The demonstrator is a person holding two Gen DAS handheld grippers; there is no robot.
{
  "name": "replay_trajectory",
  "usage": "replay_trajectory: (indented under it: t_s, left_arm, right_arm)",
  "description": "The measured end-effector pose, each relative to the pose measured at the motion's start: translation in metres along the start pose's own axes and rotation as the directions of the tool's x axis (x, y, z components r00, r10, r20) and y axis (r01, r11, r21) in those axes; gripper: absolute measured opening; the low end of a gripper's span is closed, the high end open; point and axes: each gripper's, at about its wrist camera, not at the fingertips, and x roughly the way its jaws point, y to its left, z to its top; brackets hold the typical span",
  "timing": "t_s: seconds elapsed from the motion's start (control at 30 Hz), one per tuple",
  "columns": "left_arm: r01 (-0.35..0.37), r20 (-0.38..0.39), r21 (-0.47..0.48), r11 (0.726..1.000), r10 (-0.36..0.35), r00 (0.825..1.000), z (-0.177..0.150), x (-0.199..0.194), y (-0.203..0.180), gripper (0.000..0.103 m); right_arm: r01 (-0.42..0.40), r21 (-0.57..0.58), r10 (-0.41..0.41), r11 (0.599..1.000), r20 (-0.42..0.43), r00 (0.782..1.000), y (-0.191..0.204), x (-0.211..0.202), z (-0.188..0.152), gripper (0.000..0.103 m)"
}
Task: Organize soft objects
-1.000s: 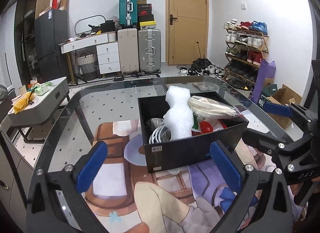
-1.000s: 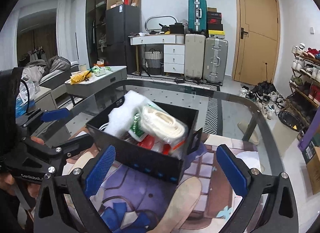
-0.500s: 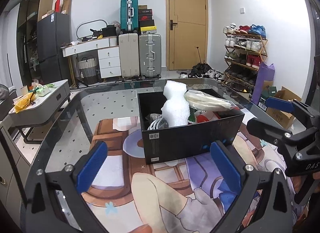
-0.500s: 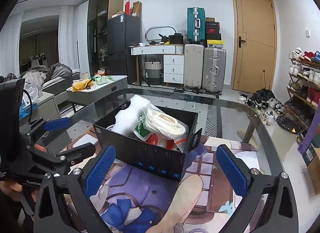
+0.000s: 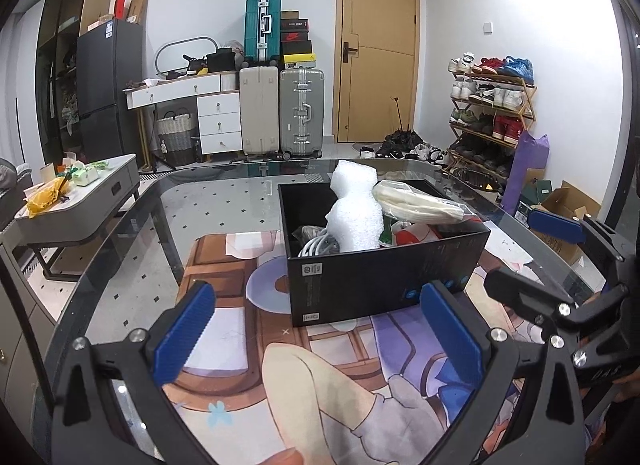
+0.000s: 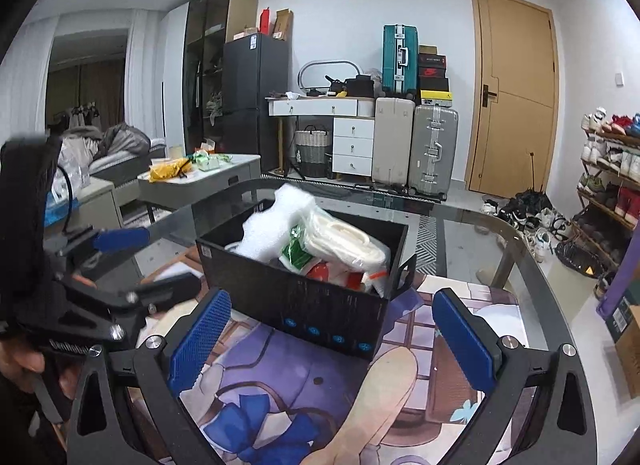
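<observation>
Soft things filled a black box (image 5: 380, 277) that stood on the printed mat (image 5: 320, 369) of the glass desk (image 5: 132, 265). Both claws hung above the mat in front of it, empty. The left claw (image 5: 318, 339) was spread wide, its blue pads (image 5: 184, 331) apart and touching nothing, with the box at its 12 o'clock. The right claw (image 6: 334, 339) was equally wide open and held nothing; the box's near wall lay between its pads at 12 o'clock, clear of them.

From the box rose a white foam sheet (image 5: 356, 209), crumpled and upright, with a cream bundle in clear plastic (image 5: 416, 203) leaning beside it at 3 o'clock. Grey cable coils (image 5: 316, 243) lay low at the foam's 8 o'clock, and red and green packets (image 6: 320, 261) showed under the bundle.

Beyond the desk stood suitcases (image 5: 280, 113), a white dresser (image 5: 192, 105), a wooden door (image 5: 376, 49) and a shoe rack (image 5: 490, 105) at 2 o'clock. Nothing lay between the claws and the box.
</observation>
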Motion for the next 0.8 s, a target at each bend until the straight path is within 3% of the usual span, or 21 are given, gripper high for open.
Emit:
replay_trajectory:
  t_s: [0.5,0.8]
  left_arm:
    - [-0.004,0.066,-0.006,1.0,0.005,0.998,-0.003,-0.013,-0.001,0.103]
    - [0.002,0.075,-0.026,1.0,0.0,0.997,-0.002,-0.017,0.001,0.103]
  right_arm:
    - [0.042,0.061,-0.047,0.997,0.078,0.996,-0.01,-0.016,-0.004,0.102]
    - [0.042,0.067,-0.047,0.997,0.077,0.996,-0.011,-0.017,-0.005,0.102]
